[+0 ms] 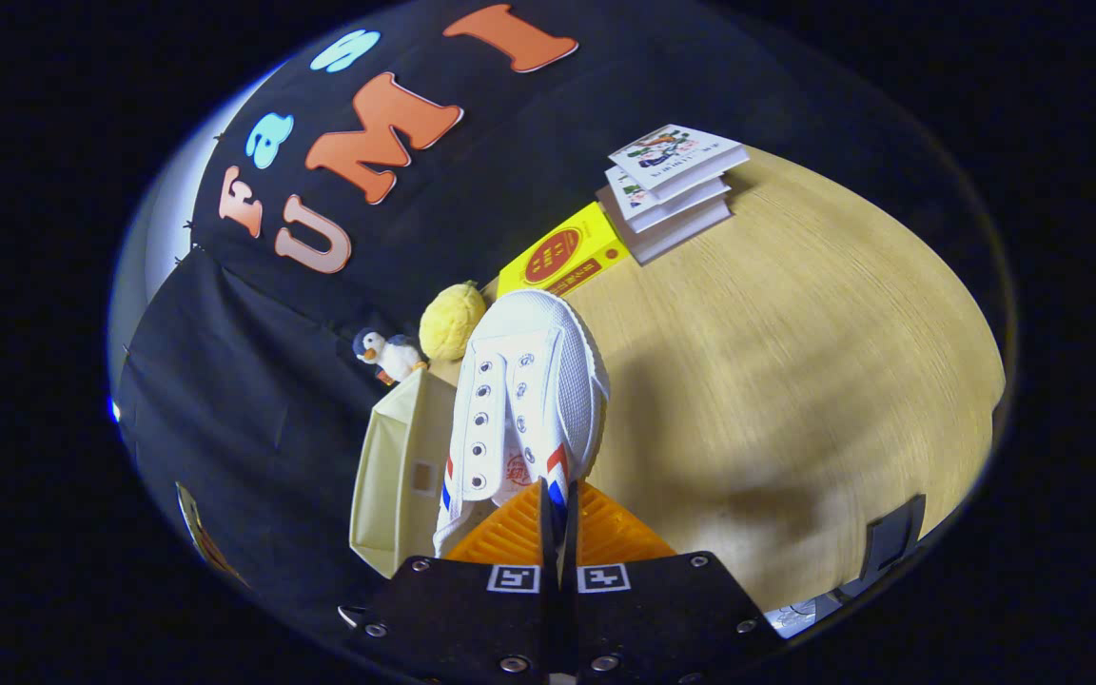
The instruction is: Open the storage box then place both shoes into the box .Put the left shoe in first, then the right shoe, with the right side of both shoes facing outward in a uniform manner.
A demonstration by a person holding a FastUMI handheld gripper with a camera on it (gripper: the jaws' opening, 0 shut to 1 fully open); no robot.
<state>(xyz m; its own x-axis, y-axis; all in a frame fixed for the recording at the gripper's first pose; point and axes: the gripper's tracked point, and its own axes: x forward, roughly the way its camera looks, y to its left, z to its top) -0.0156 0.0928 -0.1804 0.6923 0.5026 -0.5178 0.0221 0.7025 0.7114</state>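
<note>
The jaws (556,504) are closed almost all the way, with just a thin gap between them, and they pinch the heel end of a white canvas shoe with red and blue stripes (524,400). The shoe hangs up in the air, its toe pointing far away from the jaws, so it can be carried over to where it belongs. Just to the left of the shoe sits the cream fabric storage box (396,476), and the shoe is right next to it, probably because it is about to go inside. I cannot tell if the box is open yet. Farther off, by the black wall, stand a small toy penguin (388,354) and a fluffy yellow ball (452,320). On the far side of the light wooden bench (795,381) lie a flat yellow box (562,259) and a stack of white books (674,185), well out of the way.
</note>
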